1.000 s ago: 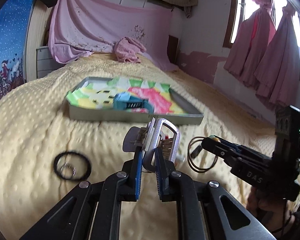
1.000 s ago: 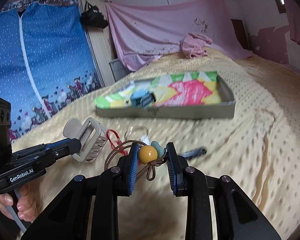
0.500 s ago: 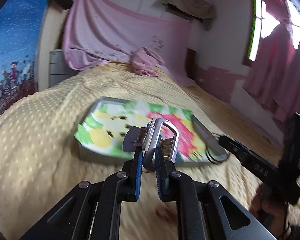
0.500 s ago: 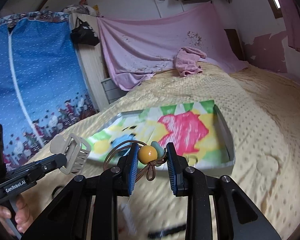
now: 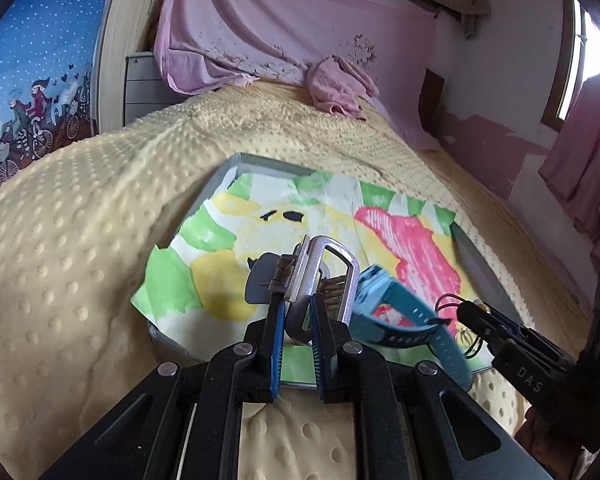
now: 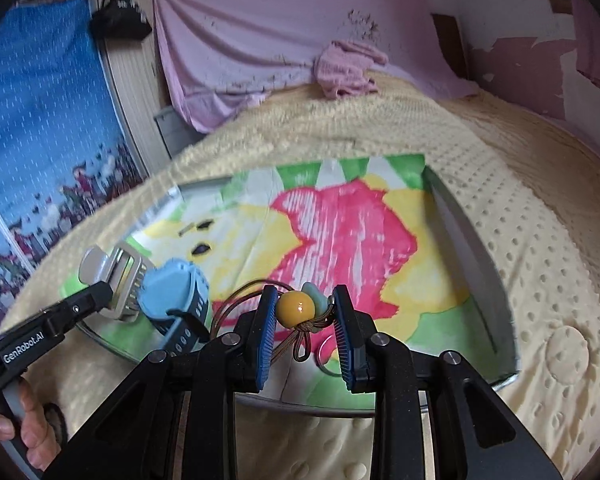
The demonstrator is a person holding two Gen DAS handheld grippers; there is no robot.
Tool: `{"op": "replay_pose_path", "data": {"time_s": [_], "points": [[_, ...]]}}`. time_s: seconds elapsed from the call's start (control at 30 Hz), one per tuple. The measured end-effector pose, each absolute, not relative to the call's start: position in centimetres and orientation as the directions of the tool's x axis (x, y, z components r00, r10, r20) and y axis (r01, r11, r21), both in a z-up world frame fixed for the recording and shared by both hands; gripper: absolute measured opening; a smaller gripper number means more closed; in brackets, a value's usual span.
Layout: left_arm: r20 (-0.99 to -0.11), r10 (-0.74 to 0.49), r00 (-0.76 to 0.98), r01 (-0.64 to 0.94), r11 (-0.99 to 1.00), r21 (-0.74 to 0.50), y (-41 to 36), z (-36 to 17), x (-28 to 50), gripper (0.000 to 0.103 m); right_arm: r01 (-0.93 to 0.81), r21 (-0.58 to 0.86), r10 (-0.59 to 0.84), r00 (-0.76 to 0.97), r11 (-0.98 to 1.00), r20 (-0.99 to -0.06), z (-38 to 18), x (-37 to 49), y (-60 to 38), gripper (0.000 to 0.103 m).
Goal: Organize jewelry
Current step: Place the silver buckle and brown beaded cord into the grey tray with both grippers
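Two grippers hang over a yellow dotted blanket (image 5: 80, 248) covering a bed, with a pink sheet (image 5: 260, 28) draped on the far wall, a blue printed curtain (image 6: 32, 128) at the left and pink curtains (image 5: 580, 152) by the window. On the blanket lies a grey tray (image 6: 472, 248) lined with a painted paper (image 5: 320, 220) in green, yellow and pink. My left gripper (image 5: 296, 316) is clenched on a silver-grey hair claw clip (image 5: 324, 268), held above the tray's near left portion. My right gripper (image 6: 305, 320) pinches a brown cord hair tie with a yellow bead (image 6: 296, 308) between its pads, above the tray's near edge. One teal watch (image 5: 404, 312) lies in the tray, just beside the clip.
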State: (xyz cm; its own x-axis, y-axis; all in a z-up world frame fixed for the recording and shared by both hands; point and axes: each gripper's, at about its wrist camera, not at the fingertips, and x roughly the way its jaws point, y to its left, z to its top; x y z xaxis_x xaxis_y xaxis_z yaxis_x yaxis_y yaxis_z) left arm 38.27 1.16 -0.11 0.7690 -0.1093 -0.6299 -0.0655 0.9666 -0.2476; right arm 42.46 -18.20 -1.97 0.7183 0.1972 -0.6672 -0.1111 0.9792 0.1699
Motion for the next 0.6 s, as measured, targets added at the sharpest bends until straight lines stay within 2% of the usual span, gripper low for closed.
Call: {"op": "replay_pose_path", "data": {"time_s": [0.27,0.33,0.37,0.47,0.53,0.6], "points": [[-0.643,-0.120,0.756,-0.060,0.966,-0.251,1.3,-0.7,37.8,0.012,-0.123,0.165,0.205,0.675,0.979,-0.709,-3.0,43.1,-17.7,0.026],[-0.643,-0.116,0.757,-0.058,0.968,-0.243,1.2,-0.6,37.7,0.014,-0.125,0.164,0.205,0.679,0.978,-0.705,-2.9,42.9,-17.8,0.030],[-0.643,-0.110,0.758,-0.062,0.969,-0.238,1.2,-0.5,37.6,0.016,-0.122,0.167,0.205,0.688,0.978,-0.696,-2.7,42.7,-17.9,0.036],[-0.624,-0.112,0.774,-0.056,0.968,-0.244,1.1,-0.1,36.9,0.029,-0.114,0.179,0.206,0.713,0.977,-0.671,-2.1,41.7,-18.5,0.044],[-0.601,-0.114,0.791,-0.048,0.968,-0.247,1.1,0.2,36.2,0.052,-0.113,0.188,0.210,0.733,0.976,-0.647,-1.5,40.8,-19.0,0.048],[-0.563,-0.094,0.821,-0.058,0.967,-0.246,1.2,0.8,35.1,0.064,-0.109,0.193,0.207,0.752,0.975,-0.626,-1.0,40.1,-19.5,0.054]]}}
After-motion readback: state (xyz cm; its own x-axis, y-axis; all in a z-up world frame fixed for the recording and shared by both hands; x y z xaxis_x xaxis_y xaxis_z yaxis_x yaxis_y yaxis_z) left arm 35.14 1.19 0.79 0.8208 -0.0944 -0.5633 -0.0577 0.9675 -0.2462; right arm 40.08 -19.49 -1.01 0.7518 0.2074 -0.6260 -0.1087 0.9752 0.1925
